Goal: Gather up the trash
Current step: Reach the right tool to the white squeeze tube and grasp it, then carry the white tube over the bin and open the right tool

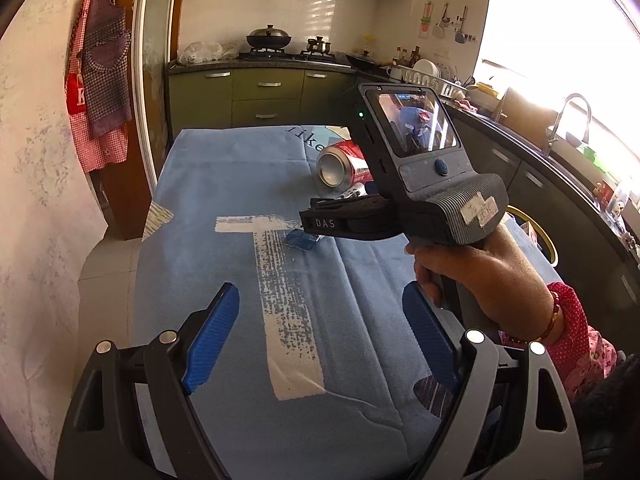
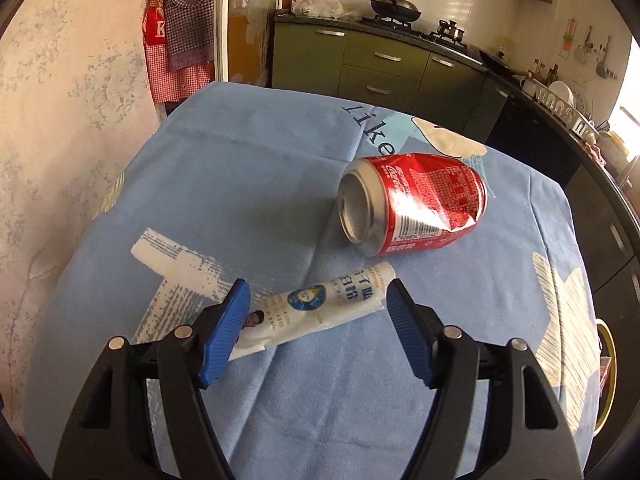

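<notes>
Trash: a dented red soda can (image 2: 414, 204) lies on its side on the blue tablecloth (image 2: 248, 168), open end toward the right wrist camera; just in front of it lies a white squeezed tube (image 2: 320, 304), apart from the can. A small blue wrapper (image 1: 300, 239) lies flat on the cloth, seen from the left wrist view.

Surface: table covered by the cloth, white brush-stroke print and the word "like". Room: kitchen, green cabinets (image 2: 380, 64), a wok (image 2: 396, 6) on the stove, aprons (image 1: 100, 80) hanging on the wall at left.

Right gripper (image 2: 318, 316): blue fingers spread wide, straddling the tube, the left pad over its tail end (contact unclear). Left gripper (image 1: 326, 336): released, fingers wide apart, nothing between them, hovering over bare cloth near the table's front edge.
</notes>
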{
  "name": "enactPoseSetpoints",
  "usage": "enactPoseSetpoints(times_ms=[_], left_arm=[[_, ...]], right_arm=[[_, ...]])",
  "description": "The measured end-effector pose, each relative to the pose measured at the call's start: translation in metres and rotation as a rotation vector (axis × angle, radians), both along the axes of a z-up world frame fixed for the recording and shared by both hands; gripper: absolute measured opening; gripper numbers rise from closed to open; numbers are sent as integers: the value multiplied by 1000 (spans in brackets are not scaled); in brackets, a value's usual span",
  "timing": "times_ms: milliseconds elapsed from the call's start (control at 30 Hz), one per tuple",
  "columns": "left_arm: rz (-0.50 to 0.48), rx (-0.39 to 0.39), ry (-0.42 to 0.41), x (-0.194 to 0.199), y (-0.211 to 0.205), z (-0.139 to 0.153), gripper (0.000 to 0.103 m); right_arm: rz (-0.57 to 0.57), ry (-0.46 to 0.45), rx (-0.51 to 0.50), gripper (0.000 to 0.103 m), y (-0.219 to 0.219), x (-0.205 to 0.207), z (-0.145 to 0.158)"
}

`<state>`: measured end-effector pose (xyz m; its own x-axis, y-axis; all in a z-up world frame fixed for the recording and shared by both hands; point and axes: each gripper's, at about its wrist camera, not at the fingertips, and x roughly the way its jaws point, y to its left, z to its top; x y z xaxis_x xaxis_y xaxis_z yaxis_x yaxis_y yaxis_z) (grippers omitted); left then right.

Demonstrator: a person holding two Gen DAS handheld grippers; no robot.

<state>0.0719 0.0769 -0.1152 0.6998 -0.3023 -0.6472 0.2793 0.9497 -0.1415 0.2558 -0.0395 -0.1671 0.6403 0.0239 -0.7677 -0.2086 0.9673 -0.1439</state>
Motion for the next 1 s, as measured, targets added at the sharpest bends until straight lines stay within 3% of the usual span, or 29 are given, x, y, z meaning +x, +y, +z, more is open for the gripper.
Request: enactPoseSetpoints(times_ms=[133, 267, 367, 633, 733, 867, 1000], left_arm=[[-18, -1, 5, 4, -8, 1, 83], [-44, 9, 0, 5, -19, 3, 83], [-48, 17, -6, 4, -23, 5, 83], [-49, 30, 5, 4, -24, 3, 83], [-56, 30, 6, 4, -24, 3, 83], [-53, 30, 5, 5, -23, 3, 83], [-49, 27, 4, 5, -20, 3, 83]], right_arm=[[18, 19, 12, 67, -13, -10, 1], [27, 90, 170, 67, -32, -9, 2], [31, 113, 219, 67, -33, -6, -1], [60, 147, 255, 66, -13, 0, -12], [68, 141, 254, 54, -7, -1, -13], [85, 152, 284, 28, -8, -2, -13], [105, 156, 317, 18, -17, -5, -8]])
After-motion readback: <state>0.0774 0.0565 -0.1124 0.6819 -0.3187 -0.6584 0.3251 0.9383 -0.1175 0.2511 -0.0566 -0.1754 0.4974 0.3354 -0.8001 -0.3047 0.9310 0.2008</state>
